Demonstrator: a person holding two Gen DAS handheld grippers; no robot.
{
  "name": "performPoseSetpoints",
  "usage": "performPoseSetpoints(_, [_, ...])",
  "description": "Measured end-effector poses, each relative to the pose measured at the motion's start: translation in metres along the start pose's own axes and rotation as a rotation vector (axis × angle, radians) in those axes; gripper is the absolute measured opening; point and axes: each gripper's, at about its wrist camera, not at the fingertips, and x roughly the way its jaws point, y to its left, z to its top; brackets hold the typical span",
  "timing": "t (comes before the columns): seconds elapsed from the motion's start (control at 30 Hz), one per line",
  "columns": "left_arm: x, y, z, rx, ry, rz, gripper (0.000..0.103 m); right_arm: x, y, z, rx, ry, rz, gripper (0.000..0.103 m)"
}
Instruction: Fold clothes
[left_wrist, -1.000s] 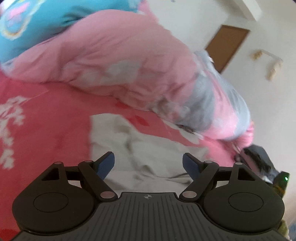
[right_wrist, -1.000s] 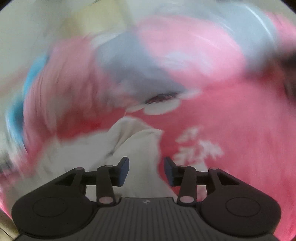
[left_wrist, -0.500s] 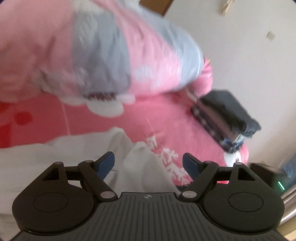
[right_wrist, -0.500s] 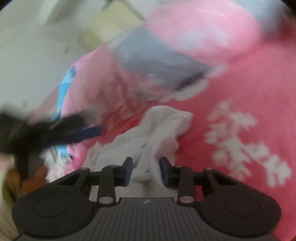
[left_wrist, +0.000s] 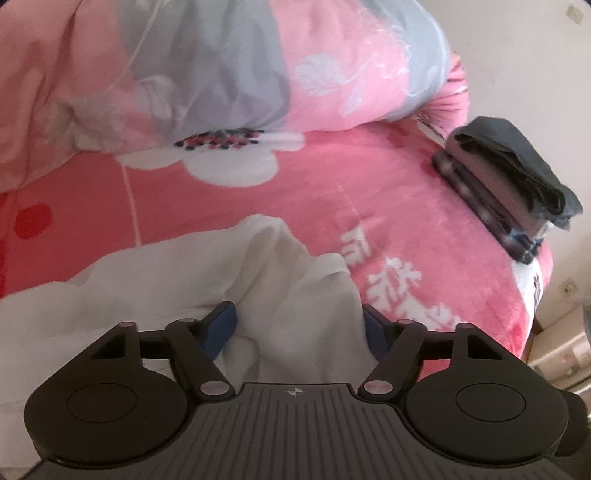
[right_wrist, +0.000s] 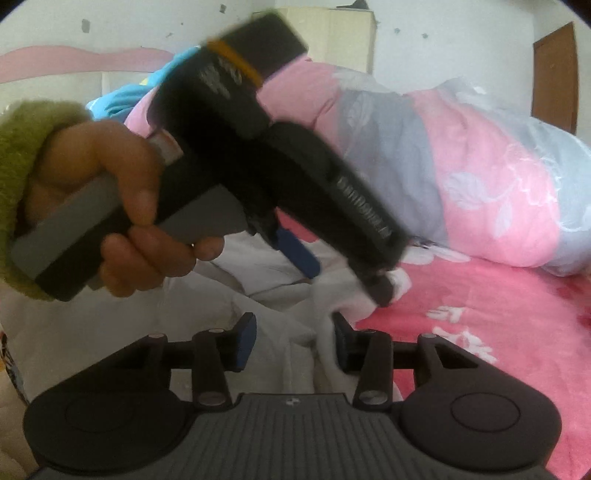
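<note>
A crumpled white garment (left_wrist: 166, 288) lies on a pink flowered blanket (left_wrist: 369, 192). My left gripper (left_wrist: 297, 325) points down at the garment's right corner. A raised fold of the cloth fills the gap between its blue pads while its jaws are closing. In the right wrist view the same left gripper (right_wrist: 347, 284) straddles that corner, held by a hand (right_wrist: 122, 206) in a green sleeve. My right gripper (right_wrist: 293, 343) hovers just behind over the white garment (right_wrist: 273, 295). Its jaws are opening, and a ridge of cloth lies against the right finger.
A bulky pink and grey quilt (left_wrist: 221, 74) is heaped along the far side of the bed. A stack of folded dark clothes (left_wrist: 506, 184) sits at the bed's right edge. A pale cabinet (left_wrist: 561, 343) stands below that edge.
The left view swung right from the quilt to the garment's corner, and its jaws narrowed around a fold. The right view rolled, and the left gripper and hand came into it.
</note>
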Motion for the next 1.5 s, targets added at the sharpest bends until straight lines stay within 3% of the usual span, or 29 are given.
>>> performPoseSetpoints(0.13, [0.005, 0.009, -0.001, -0.031, 0.004, -0.001, 0.063, -0.024, -0.018, -0.005, 0.106, -0.014, 0.008, 0.047])
performPoseSetpoints(0.3, [0.004, 0.015, -0.003, -0.044, -0.013, -0.009, 0.059, -0.042, -0.082, -0.016, 0.466, -0.058, 0.119, 0.054])
performPoseSetpoints(0.43, [0.002, 0.023, -0.002, -0.08, -0.053, -0.044, 0.058, -0.03, -0.13, -0.033, 0.731, -0.024, 0.167, 0.054])
performPoseSetpoints(0.53, [0.005, 0.027, 0.0, -0.105, -0.063, -0.056, 0.057, -0.018, -0.131, -0.047, 0.806, 0.044, 0.213, 0.052])
performPoseSetpoints(0.6, [0.007, 0.027, 0.0, -0.112, -0.065, -0.059, 0.056, -0.009, -0.123, -0.053, 0.791, 0.068, 0.21, 0.036])
performPoseSetpoints(0.63, [0.009, 0.027, 0.001, -0.114, -0.066, -0.061, 0.056, -0.007, -0.119, -0.053, 0.774, 0.069, 0.207, 0.017])
performPoseSetpoints(0.67, [0.011, 0.026, 0.002, -0.116, -0.068, -0.065, 0.056, -0.01, -0.113, -0.053, 0.757, 0.061, 0.201, 0.007])
performPoseSetpoints(0.8, [0.018, 0.019, 0.009, -0.126, -0.073, -0.076, 0.06, -0.022, -0.104, -0.059, 0.782, 0.019, 0.131, 0.007])
performPoseSetpoints(0.9, [0.009, 0.017, 0.013, -0.16, -0.088, -0.096, 0.072, -0.034, -0.107, -0.068, 0.809, 0.025, 0.067, 0.012])
performPoseSetpoints(0.97, [-0.01, 0.016, 0.013, -0.157, -0.135, -0.109, 0.077, -0.049, -0.108, -0.064, 0.797, -0.025, 0.051, 0.043])
performPoseSetpoints(1.0, [-0.02, 0.015, 0.013, -0.153, -0.16, -0.115, 0.077, -0.057, -0.109, -0.06, 0.775, -0.055, 0.032, 0.047])
performPoseSetpoints(1.1, [-0.059, 0.019, 0.009, -0.161, -0.235, -0.125, 0.081, -0.065, -0.115, -0.037, 0.693, -0.104, 0.015, 0.047])
performPoseSetpoints(1.2, [-0.105, 0.031, -0.003, -0.177, -0.309, -0.111, 0.082, -0.046, -0.113, -0.007, 0.6, -0.088, 0.123, 0.033])
performPoseSetpoints(1.3, [-0.156, 0.055, -0.025, -0.2, -0.406, -0.016, 0.083, -0.012, -0.101, 0.016, 0.508, -0.047, 0.233, 0.023])
performPoseSetpoints(1.4, [-0.205, 0.088, -0.048, -0.25, -0.493, 0.16, 0.089, 0.029, -0.096, 0.017, 0.484, 0.081, 0.208, 0.023])
performPoseSetpoints(1.5, [-0.233, 0.127, -0.06, -0.306, -0.506, 0.266, 0.09, 0.052, -0.104, 0.003, 0.547, 0.179, 0.209, 0.023])
